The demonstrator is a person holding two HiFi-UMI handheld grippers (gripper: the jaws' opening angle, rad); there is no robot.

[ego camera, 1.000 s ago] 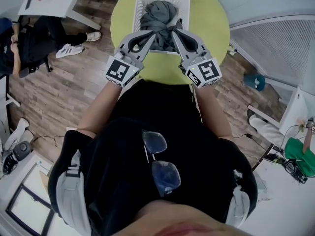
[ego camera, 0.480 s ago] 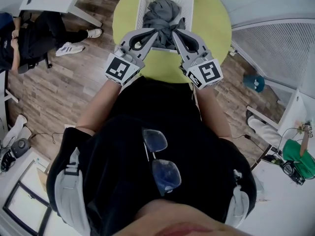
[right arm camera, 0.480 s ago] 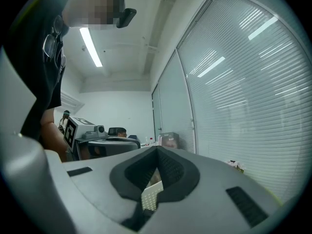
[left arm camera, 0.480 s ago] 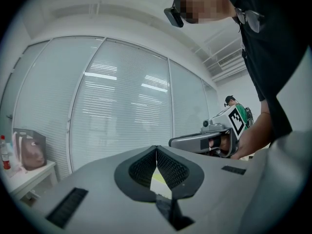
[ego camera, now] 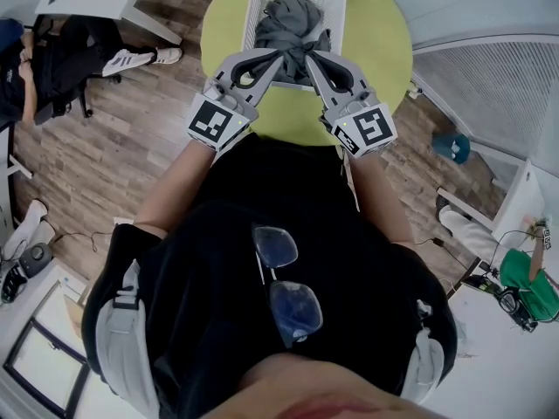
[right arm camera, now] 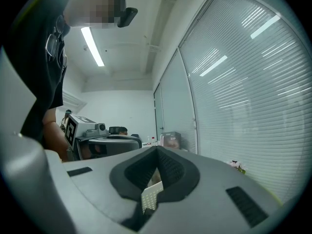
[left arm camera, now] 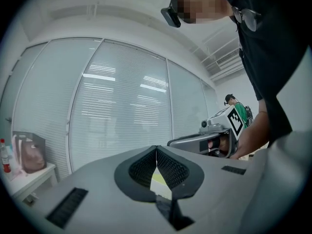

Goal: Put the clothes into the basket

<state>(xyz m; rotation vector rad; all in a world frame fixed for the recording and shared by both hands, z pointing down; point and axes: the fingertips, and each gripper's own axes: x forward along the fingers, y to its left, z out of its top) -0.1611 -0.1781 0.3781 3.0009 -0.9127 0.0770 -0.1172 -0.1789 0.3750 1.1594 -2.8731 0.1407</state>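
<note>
Nothing has shifted noticeably in 1 second: left gripper (ego camera: pixel 279 56) and right gripper (ego camera: pixel 308 57) stay at the white basket's (ego camera: pixel 254 16) near rim, both pairs of jaws pressed together, pinching nothing. Grey clothes (ego camera: pixel 293 20) lie heaped inside the basket on the round green desk (ego camera: pixel 377 33).
</note>
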